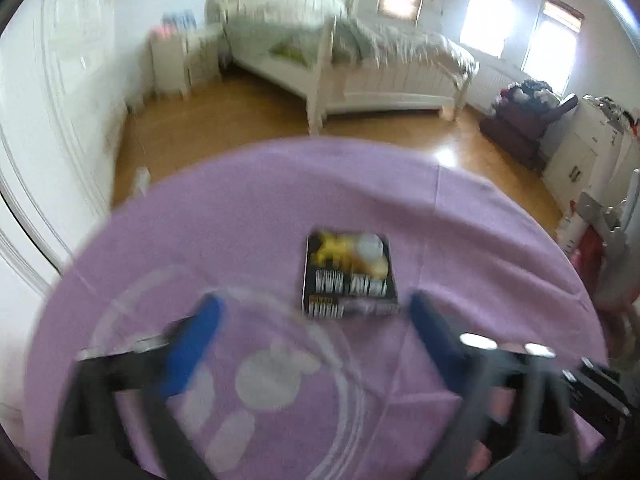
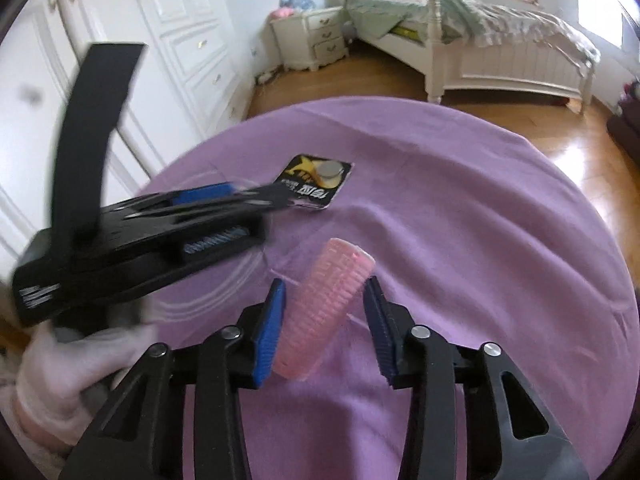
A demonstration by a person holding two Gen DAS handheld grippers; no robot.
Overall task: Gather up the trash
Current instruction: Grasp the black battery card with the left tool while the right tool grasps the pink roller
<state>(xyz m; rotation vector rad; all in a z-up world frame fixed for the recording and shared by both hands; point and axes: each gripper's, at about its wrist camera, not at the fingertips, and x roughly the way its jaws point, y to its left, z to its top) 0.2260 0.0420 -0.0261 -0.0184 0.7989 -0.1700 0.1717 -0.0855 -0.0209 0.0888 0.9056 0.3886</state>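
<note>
A black and yellow snack packet (image 1: 349,274) lies flat on the round table under a purple cloth (image 1: 460,220); it also shows in the right wrist view (image 2: 316,184). My left gripper (image 1: 314,312) is open and hovers just short of the packet, above a clear glass bowl (image 1: 224,384). It appears in the right wrist view (image 2: 244,194), blurred, its fingertips by the packet's near edge. A pink ribbed hair roller (image 2: 324,308) sits between the blue pads of my right gripper (image 2: 325,294). The left pad (image 2: 272,332) is against it; the right pad (image 2: 378,320) stands a little apart.
The purple cloth (image 2: 500,240) covers the whole tabletop. Beyond it are a wooden floor (image 1: 224,120), a white bed (image 1: 360,68), a white nightstand (image 2: 316,36) and white wardrobe doors (image 2: 168,52). A dark chair with clutter (image 1: 524,120) stands at the right.
</note>
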